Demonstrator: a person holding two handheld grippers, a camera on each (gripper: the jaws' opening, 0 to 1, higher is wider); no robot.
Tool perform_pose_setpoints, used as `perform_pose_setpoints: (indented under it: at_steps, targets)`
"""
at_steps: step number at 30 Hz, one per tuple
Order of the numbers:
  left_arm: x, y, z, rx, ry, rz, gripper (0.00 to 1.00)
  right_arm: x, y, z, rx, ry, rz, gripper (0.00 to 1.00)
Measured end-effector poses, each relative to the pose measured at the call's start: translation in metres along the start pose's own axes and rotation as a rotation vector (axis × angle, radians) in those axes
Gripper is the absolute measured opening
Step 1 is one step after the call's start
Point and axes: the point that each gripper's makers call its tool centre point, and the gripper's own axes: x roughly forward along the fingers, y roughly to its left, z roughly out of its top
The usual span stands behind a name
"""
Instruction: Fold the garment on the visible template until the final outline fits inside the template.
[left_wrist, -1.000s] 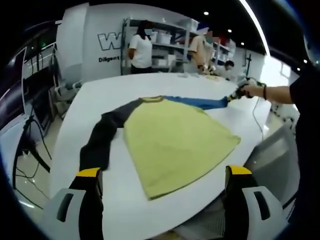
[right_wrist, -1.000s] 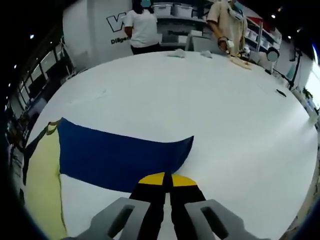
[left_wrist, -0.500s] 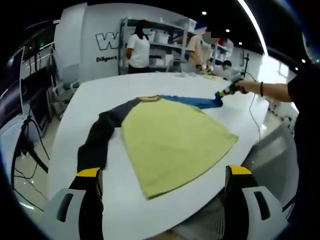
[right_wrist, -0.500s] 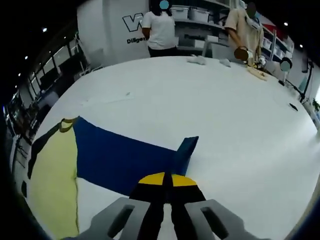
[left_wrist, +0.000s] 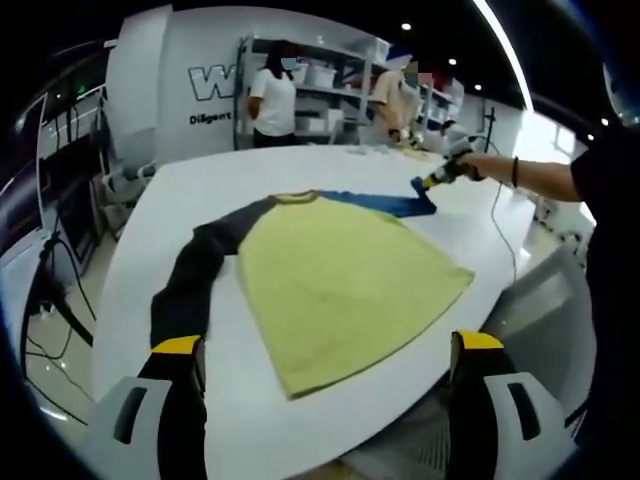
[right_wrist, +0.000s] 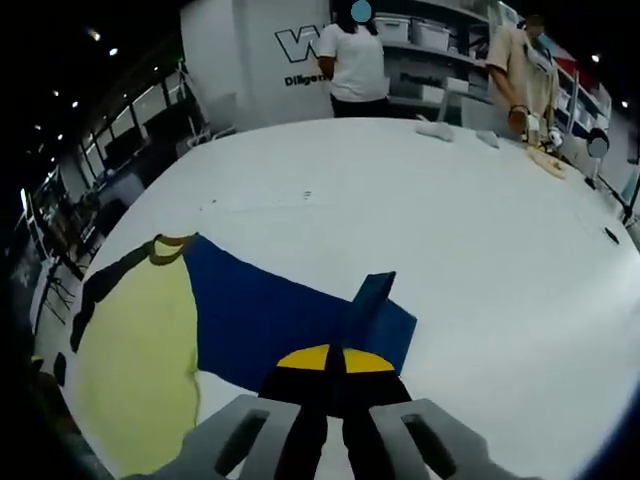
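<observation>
Right tongs clamped on blue fabric sleeve, left tongs agape; risking slippage mid-fold.

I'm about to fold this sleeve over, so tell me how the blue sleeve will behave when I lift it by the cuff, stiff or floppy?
Probably floppy: the blue sleeve already bends upward where the right gripper pinches its cuff, while the rest lies flat. It looks thin and light, so it should trail and drape. It may slide easily on the smooth white table, perhaps tugging the yellow body.
</observation>
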Motion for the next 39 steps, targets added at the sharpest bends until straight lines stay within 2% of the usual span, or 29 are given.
perform_pose_setpoints:
  at_steps: [8, 18, 30, 39]
  targets:
    - [-0.002, 0.0, -0.002, -0.004, -0.001, 0.003, 0.99, -0.002, 0.034, 0.008, -0.036, -0.012, 0.056, 0.0]
    - [-0.004, 0.004, -0.003, -0.004, -0.004, 0.014, 0.99, 0.006, 0.074, 0.014, 0.009, -0.005, 0.145, 0.0]
    - [-0.003, 0.004, -0.006, -0.007, 0.001, 0.017, 0.99, 0.011, 0.111, 0.016, 0.012, -0.015, 0.198, 0.0]
    - [-0.004, 0.004, -0.007, 0.003, 0.003, 0.022, 0.99, 0.016, 0.136, 0.021, -0.032, -0.019, 0.218, 0.0]
